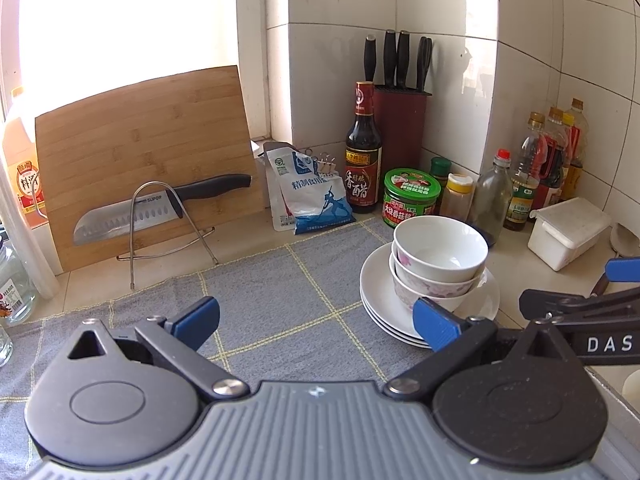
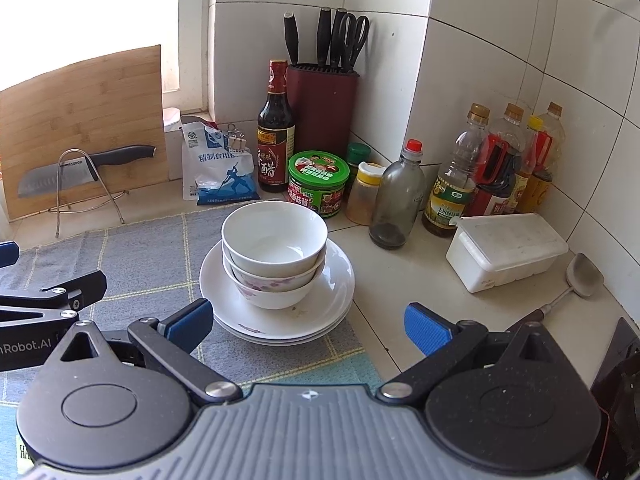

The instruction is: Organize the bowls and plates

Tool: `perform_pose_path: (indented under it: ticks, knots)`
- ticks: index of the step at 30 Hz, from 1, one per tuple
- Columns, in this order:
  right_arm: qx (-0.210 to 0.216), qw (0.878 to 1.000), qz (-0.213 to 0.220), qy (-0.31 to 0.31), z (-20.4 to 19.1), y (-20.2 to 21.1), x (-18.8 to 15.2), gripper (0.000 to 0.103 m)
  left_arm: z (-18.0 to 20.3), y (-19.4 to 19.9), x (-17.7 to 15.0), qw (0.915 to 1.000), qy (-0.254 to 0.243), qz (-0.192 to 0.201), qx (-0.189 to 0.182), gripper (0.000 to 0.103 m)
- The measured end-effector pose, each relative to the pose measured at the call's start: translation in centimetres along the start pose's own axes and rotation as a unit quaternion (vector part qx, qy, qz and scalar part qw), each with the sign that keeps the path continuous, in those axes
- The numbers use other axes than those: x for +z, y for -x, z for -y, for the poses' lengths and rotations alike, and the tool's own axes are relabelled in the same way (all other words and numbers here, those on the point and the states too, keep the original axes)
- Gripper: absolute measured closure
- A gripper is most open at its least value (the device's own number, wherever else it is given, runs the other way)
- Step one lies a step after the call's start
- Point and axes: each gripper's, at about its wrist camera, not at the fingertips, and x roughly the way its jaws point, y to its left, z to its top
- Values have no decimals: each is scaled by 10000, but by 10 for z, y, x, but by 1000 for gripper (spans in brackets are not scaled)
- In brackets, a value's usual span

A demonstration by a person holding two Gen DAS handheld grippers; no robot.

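Three white bowls are nested on a stack of white plates on a grey checked cloth. In the right wrist view the bowls and plates sit just ahead of centre. My left gripper is open and empty, low over the cloth, with the stack by its right finger. My right gripper is open and empty, just in front of the plates. Each gripper shows at the edge of the other's view.
A cutting board with a knife on a wire rack leans at the back left. A salt bag, a vinegar bottle, a knife block, jars, oil bottles, a white lidded box and a spoon line the wall.
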Motion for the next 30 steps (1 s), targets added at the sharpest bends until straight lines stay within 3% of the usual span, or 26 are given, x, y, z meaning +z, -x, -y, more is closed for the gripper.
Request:
perform_pose_path:
  ticks: [30]
  knots:
    - [-67, 10000, 17, 67, 1, 0, -2, 0, 2, -2, 2, 10000, 19, -31, 9, 1]
